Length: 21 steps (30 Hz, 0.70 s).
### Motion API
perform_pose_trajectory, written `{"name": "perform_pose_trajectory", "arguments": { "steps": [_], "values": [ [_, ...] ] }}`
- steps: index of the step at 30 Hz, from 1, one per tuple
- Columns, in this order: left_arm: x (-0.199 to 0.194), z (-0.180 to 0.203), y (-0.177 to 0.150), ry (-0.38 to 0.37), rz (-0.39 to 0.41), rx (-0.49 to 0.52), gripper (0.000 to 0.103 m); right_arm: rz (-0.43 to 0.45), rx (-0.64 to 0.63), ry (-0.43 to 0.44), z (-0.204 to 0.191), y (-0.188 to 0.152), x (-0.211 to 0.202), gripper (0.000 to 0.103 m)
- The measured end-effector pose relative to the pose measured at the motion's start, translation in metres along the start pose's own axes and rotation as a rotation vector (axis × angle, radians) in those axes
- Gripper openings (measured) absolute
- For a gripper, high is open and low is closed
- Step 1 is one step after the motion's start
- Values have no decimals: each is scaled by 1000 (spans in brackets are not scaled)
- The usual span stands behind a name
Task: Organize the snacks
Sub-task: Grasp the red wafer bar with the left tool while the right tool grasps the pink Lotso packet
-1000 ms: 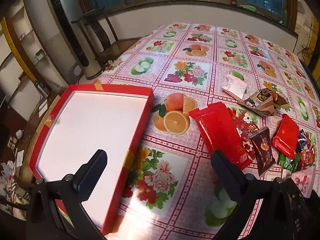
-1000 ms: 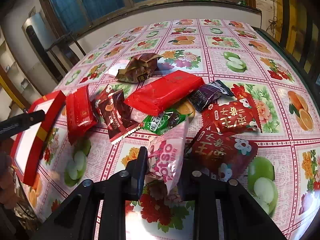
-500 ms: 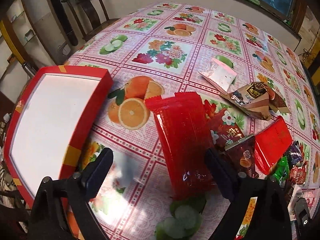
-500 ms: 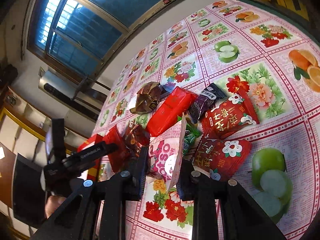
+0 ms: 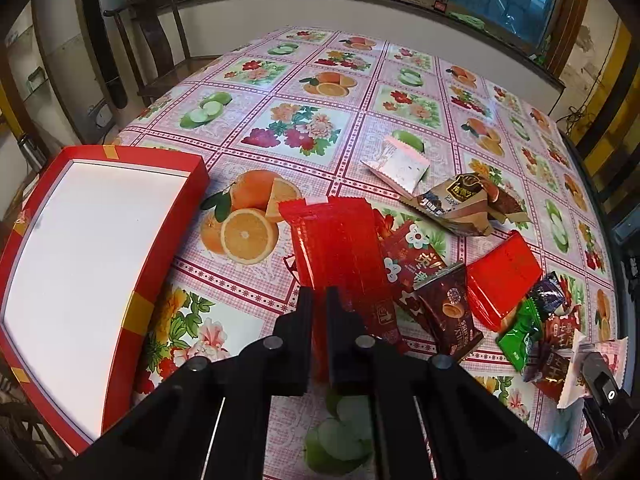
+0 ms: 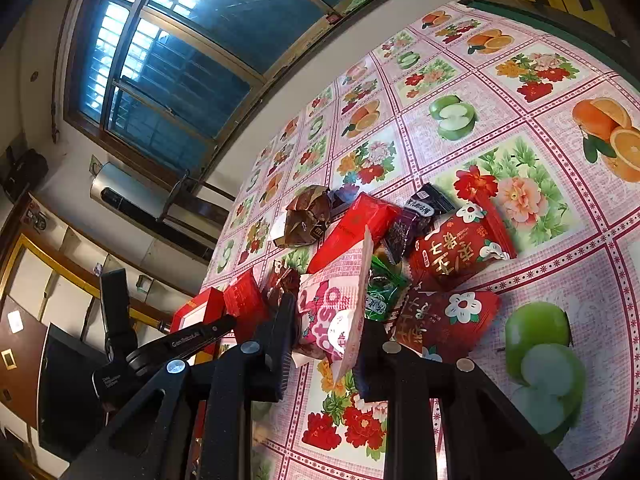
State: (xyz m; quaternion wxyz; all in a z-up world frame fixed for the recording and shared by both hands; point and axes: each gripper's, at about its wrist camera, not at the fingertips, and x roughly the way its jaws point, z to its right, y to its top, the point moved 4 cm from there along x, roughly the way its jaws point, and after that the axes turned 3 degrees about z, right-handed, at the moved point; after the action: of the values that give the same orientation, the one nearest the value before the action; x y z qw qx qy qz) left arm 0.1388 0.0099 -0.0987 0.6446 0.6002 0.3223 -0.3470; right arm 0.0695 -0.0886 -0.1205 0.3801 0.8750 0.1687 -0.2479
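Observation:
My left gripper [image 5: 319, 300] is shut on the near edge of a long red snack packet [image 5: 336, 248] that lies on the tablecloth. A red tray with a white floor [image 5: 160, 248] sits to its left. My right gripper [image 6: 326, 320] is shut on a pink and white snack bag [image 6: 336, 312] and holds it tilted above the table. The snack pile lies beyond it: a red packet [image 6: 352, 228], a green packet [image 6: 382, 292], red flowered bags [image 6: 456, 252] and a brown bag [image 6: 308, 216]. The left gripper also shows in the right wrist view [image 6: 160, 344].
In the left wrist view a white wrapper [image 5: 400, 164], a brown bag [image 5: 464, 204], a red packet [image 5: 500, 276], a dark brown packet [image 5: 452, 312] and a green packet [image 5: 520, 336] lie to the right. A wooden chair [image 5: 156, 40] stands beyond the table's far left edge.
My left gripper moved right from the tray and closed on the long red packet. My right gripper lifted and tilted with the pink bag in it.

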Motion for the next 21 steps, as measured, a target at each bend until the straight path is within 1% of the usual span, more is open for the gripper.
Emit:
{"name": "perform_pose_trajectory", "arguments": {
  "steps": [2,4,5,7,8,9,12,14,16,21],
  "values": [
    [5,-5,1,18,-28,-26,6,-2,-5,-6,0,-1,0,26],
    [8,-9,0,-17,-44,-71,6,1,-13,-13,-2,-2,0,26],
    [9,-8,0,-21,-48,-75,10,3,-17,-14,-1,-2,0,26],
    [11,-4,-1,-19,-70,-67,35,8,-17,-20,-1,-1,0,26],
    [12,-2,-2,-32,-83,-70,61,6,-15,-20,-1,-2,-1,27],
    [11,0,-2,-48,-81,-79,73,3,-13,-18,0,-2,-1,27],
    [6,9,-3,-58,-60,-78,75,3,-20,-15,-1,-2,-2,27],
    [8,15,-3,-51,-74,-66,77,3,-19,-11,-2,-2,-2,27],
    [13,16,-4,-25,-90,-75,77,3,-15,-14,-1,-2,-2,27],
    [25,21,-14,-33,-141,-88,77,-1,-16,-6,-2,-2,-3,27]
  ]
}}
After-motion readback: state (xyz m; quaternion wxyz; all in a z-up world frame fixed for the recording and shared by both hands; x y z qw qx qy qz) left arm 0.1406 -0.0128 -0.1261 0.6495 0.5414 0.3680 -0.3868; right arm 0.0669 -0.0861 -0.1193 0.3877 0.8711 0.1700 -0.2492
